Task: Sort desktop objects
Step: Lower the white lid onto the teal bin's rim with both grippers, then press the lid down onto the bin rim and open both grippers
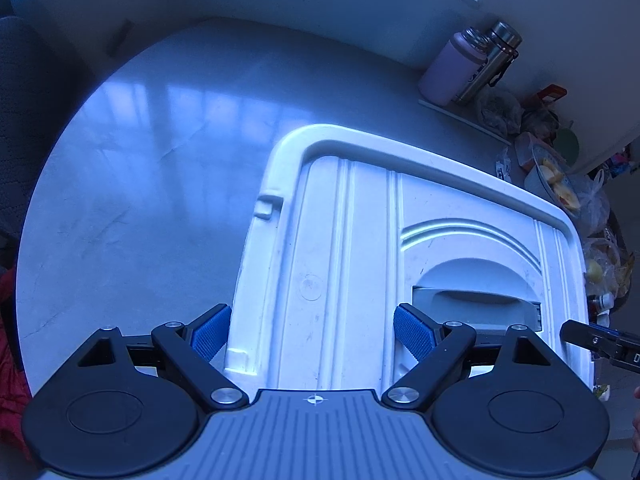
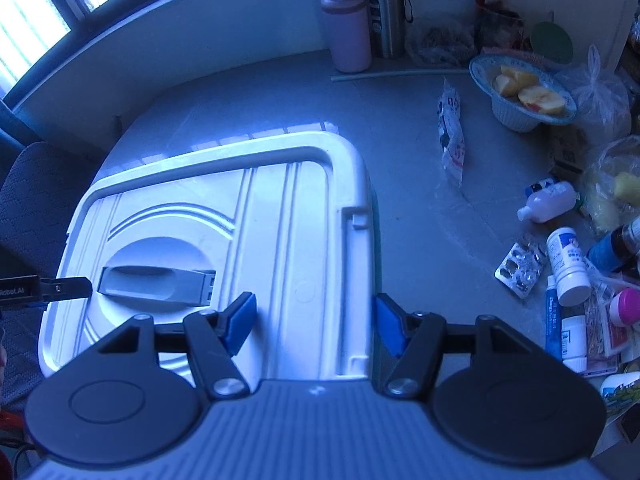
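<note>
The left gripper [image 1: 312, 334] hangs with its blue-padded fingers [image 1: 210, 334] spread wide and nothing between them. Directly under and ahead of it lies the white lid [image 1: 360, 240] of a storage box, closed and flat on the round grey table [image 1: 160, 160]. One pad sits over the lid's near left edge, the other over its ribbed middle. Just ahead and to the right of that second pad is the grey handle [image 1: 476, 300], folded down in its recess. Farther off to the right, beyond the lid, stand a pink bottle [image 1: 452, 68] and a steel flask [image 1: 492, 60] side by side.

The right gripper [image 2: 314, 320] is likewise spread wide and empty. Its left pad hovers over the lid [image 2: 280, 220], its right pad just outside the lid's right edge, over the table [image 2: 420, 220]. The handle [image 2: 156, 286] lies ahead and to the left of it, and the black tip of the other gripper [image 2: 66, 286] reaches in from the left edge, close to the handle's end; whether it touches cannot be told.

To the right of this gripper, well apart from the box, the clutter lies on the table: a blister pack [image 2: 520, 266], a white medicine bottle [image 2: 568, 266], a blue tube [image 2: 554, 320], a small lying bottle [image 2: 548, 202]. Farther ahead sit a crumpled sachet [image 2: 452, 132] and a bowl of cut fruit [image 2: 520, 92].
</note>
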A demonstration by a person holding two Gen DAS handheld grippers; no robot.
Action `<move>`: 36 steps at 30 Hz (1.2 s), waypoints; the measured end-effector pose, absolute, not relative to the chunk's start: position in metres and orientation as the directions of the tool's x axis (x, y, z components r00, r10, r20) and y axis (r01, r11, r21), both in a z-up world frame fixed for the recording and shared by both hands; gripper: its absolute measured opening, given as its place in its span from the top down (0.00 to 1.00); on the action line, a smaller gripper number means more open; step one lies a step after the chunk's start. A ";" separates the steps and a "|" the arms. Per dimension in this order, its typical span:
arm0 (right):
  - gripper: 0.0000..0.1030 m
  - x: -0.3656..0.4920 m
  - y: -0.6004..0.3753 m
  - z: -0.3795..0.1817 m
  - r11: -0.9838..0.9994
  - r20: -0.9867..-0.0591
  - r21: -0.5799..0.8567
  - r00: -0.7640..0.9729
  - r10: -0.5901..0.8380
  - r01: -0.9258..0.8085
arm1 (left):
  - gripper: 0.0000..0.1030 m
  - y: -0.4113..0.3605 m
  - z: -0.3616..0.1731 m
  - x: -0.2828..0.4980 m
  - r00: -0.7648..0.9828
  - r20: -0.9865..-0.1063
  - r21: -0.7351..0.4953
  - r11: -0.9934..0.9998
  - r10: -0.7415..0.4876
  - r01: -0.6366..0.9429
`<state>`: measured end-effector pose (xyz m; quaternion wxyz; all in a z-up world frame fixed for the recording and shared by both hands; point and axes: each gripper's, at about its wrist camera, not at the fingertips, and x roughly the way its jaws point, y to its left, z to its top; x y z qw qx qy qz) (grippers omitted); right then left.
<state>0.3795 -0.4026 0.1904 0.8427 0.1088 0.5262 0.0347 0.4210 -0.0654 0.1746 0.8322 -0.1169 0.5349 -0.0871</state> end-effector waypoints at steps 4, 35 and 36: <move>0.37 0.379 -0.399 0.187 0.984 -0.883 0.171 0.450 0.134 0.042 | 0.15 -0.077 0.176 0.422 0.412 -0.872 -0.270 0.962 -0.263 0.044; 0.27 0.351 -0.400 0.179 0.988 -0.888 0.145 0.447 0.104 0.057 | 0.13 -0.083 0.187 0.404 0.444 -0.887 -0.105 0.992 -0.126 0.072; 0.27 0.351 -0.400 0.179 0.988 -0.887 0.145 0.450 0.104 0.058 | 0.12 -0.083 0.186 0.404 0.440 -0.890 -0.100 0.992 -0.122 0.073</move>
